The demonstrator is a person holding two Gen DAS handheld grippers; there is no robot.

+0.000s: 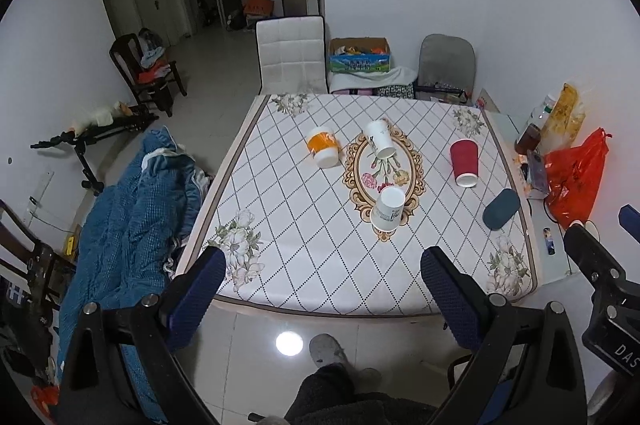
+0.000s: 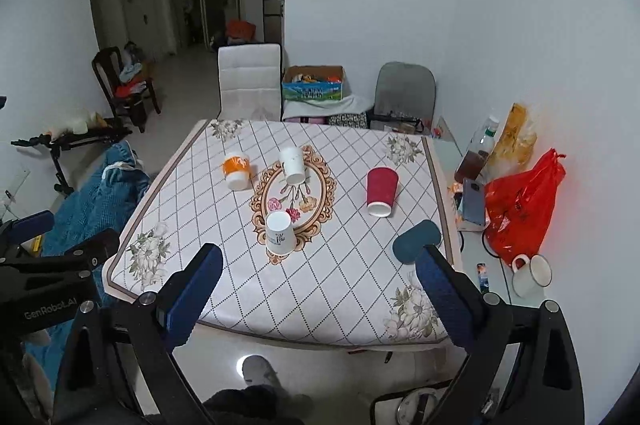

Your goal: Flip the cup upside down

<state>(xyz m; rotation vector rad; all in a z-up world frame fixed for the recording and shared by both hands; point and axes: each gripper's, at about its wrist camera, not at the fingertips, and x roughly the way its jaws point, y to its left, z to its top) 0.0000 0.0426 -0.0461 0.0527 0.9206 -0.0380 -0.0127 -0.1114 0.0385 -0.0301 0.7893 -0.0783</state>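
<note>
Blue quilt [image 1: 132, 209] heaped on floor, far L, beside table. Left gripper [image 1: 323, 265] over near table edge, fingers [image 1: 199, 291] spread wide, nothing between. Table w/ diamond-check floral cloth [image 1: 304, 225] ahead.

On cloth, L to R: orange-white cup [image 1: 323, 146] tipped on side, mouth toward cam. White paper cup [image 1: 381, 139] near it, at top of oval medallion, also on side, mouth toward cam. Second white cup w/ print [image 1: 387, 207] at medallion's near end, base up, rim on cloth. Red cup [image 1: 464, 161] well apart to R, on side, mouth toward cam. Dark teal cup [image 1: 500, 209] near R edge; mouth not visible.

Right gripper [image 2: 318, 275] over near edge, fingers [image 2: 195, 299] likewise spread, empty. Far R: red plastic bag [image 2: 520, 201], white enamel mug [image 2: 532, 275] on side surface.
</note>
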